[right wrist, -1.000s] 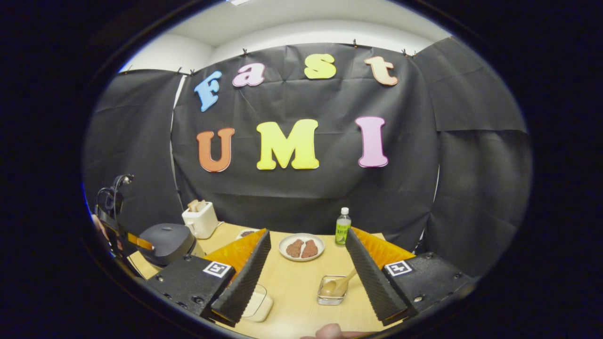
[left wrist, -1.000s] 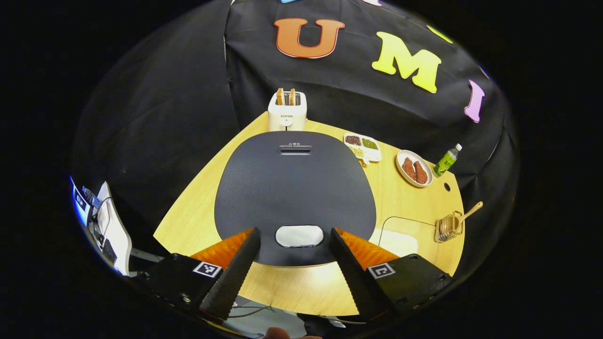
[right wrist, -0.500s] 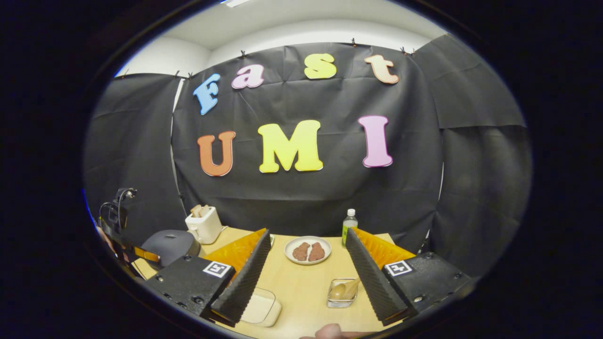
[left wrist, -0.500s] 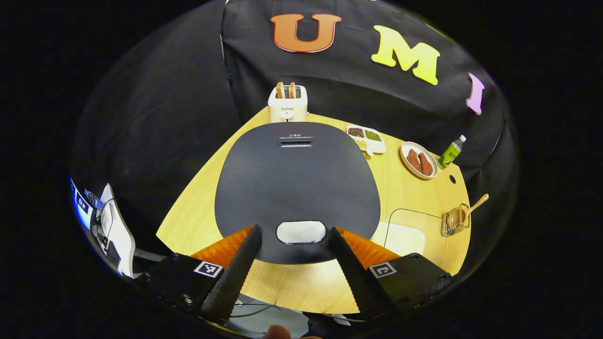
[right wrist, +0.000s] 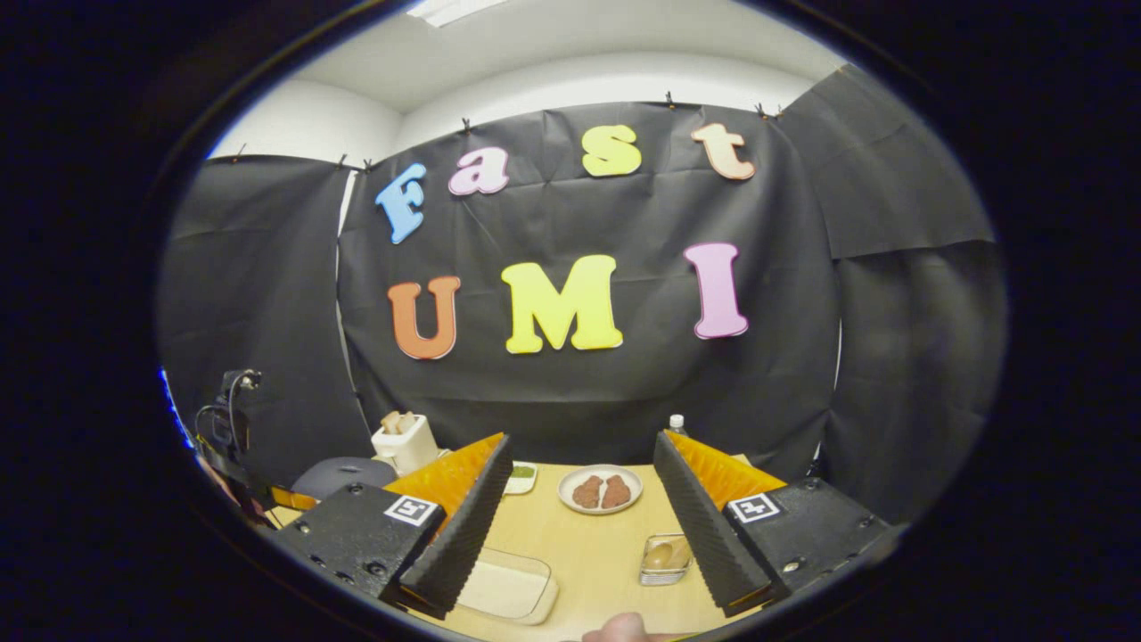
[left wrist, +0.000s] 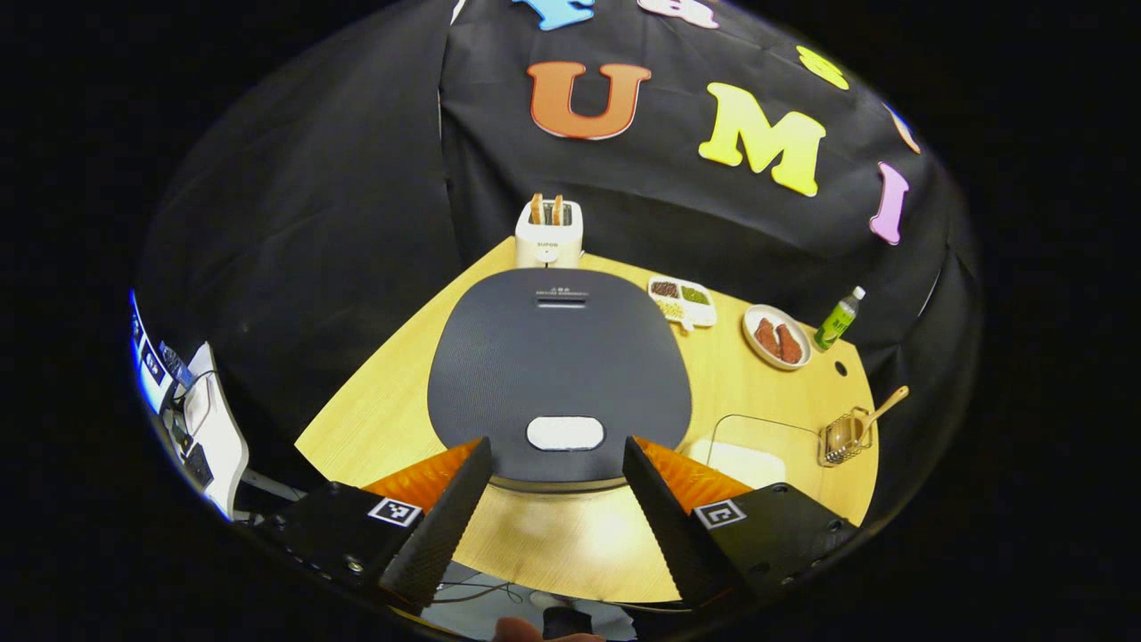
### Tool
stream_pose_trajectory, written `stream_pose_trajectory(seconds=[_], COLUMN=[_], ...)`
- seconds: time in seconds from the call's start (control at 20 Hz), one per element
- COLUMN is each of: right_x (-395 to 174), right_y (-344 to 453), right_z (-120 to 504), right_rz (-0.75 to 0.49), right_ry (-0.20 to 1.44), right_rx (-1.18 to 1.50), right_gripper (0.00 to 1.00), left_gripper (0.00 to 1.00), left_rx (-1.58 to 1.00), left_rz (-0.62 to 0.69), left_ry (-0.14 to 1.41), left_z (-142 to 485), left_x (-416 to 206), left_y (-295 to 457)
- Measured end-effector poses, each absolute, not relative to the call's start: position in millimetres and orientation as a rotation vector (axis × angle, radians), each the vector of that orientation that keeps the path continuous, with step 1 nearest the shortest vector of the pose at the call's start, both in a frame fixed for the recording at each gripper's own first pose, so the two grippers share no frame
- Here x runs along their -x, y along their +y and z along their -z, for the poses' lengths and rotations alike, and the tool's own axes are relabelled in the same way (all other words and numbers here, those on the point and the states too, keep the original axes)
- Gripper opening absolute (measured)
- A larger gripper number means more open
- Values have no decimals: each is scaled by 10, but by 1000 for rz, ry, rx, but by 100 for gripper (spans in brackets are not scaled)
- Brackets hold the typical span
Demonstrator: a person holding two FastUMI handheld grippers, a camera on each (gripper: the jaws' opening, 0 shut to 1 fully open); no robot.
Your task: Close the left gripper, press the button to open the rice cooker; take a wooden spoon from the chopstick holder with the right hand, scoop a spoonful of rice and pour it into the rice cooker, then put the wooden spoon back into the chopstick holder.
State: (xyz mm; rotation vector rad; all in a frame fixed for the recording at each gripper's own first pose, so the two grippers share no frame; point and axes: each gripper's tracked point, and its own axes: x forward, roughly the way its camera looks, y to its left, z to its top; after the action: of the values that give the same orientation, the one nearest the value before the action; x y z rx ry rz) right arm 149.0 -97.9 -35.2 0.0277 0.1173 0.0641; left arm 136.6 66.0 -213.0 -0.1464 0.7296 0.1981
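The left gripper (left wrist: 554, 455) hangs above the cooker (left wrist: 560, 374), fingers spread either side of its button (left wrist: 565, 433). Right of the cooker, the right gripper (right wrist: 584, 450) is spread too, the spoon (left wrist: 878, 415) resting in its holder (left wrist: 841, 437).

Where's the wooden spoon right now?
In the left gripper view, the wooden spoon stands in the wire chopstick holder at the table's right edge, beside the clear rice container, handle leaning up and to the right.
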Motion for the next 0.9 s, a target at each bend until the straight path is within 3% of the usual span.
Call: stream_pose_trajectory(seconds=[0.05,0.1,0.15,0.2,0.25,0.3,0.35,0.4,0.45,0.5,0.55,0.6,0.65,0.9], right_x=[-1377,-1262,-1146,-1035,-913,-802,-695,-588,-479,-377,-284,-209,-139,122], right_y=[-880,-798,-739,-694,-662,-609,-575,-544,-511,-474,-438,-409,-381,-261], right_z=[301,231,171,111,69,18,3,-17,-34,-52,-71,-94,-115,-80], right_rz=[-75,-83,-84,-77,-71,-69,-64,-61,-60,-62,-64,-67,-69,-84], right_ry=[111,100,87,76,67,57,52,47,45,42,39,32,25,22], right_rx=[-39,-49,-54,-54,-51,-50,-48,-45,-42,-37,-29,-22,-17,-16], right_gripper=[100,100,94,100,94,100,94,94,100,94,100,100,94,94], left_gripper=[95,95,95,95,95,95,95,95,95,95,95,95,95,95], left_rx=[138,125,118,122,129,132,127,112,95,80,75,79,91,135], left_rz=[-178,-158,-130,-93,-55,-24,5,27,47,67,85,102,119,128], left_ry=[694,653,609,567,528,486,440,388,337,277,221,168,118,-3], left_z=[1996,1856,1697,1553,1426,1300,1169,1026,889,730,565,430,287,99], left_x=[-1301,-1231,-1144,-1058,-957,-857,-766,-664,-578,-483,-411,-338,-258,51], left_y=[619,578,496,385,263,160,93,38,-12,-94,-162,-228,-269,-338])
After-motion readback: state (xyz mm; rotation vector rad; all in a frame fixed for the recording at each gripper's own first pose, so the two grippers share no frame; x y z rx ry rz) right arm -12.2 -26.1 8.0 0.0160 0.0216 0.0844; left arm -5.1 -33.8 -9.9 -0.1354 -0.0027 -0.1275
